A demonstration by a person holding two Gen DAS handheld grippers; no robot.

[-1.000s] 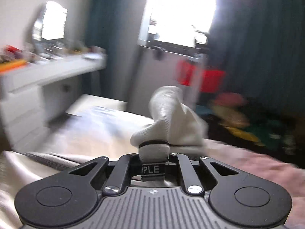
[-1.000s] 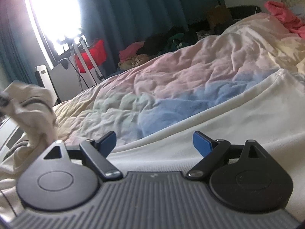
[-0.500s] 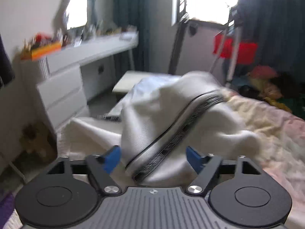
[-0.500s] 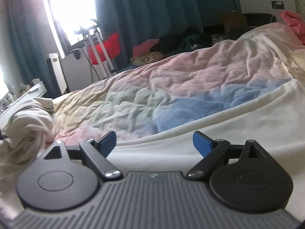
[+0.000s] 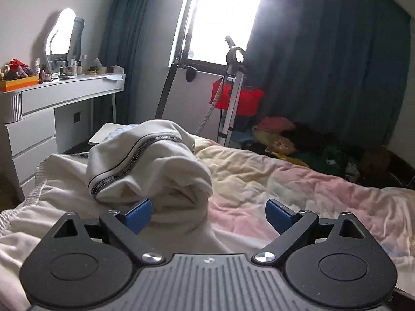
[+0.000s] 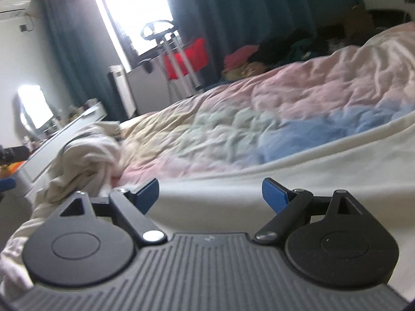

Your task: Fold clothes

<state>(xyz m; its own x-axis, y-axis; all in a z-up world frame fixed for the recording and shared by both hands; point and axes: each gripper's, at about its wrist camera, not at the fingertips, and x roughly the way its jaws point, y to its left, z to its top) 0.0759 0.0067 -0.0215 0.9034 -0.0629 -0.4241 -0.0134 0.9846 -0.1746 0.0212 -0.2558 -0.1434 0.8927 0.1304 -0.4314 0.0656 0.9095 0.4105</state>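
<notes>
Garment (image 5: 145,171) cream, crumpled, black-striped

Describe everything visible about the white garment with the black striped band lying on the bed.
The white garment looks like soft, thick knit with a black patterned band edged in white running diagonally across it. It lies crumpled in a loose, bunched heap, not folded, near the edge of the bed by the dresser, resting on other white fabric and the pastel quilt. No gripper touches it.

We cannot read the print on the white garment's (image 5: 145,165) dark band, and the right wrist view blurs the heaped clothes (image 6: 259,59) by the curtain.
</notes>
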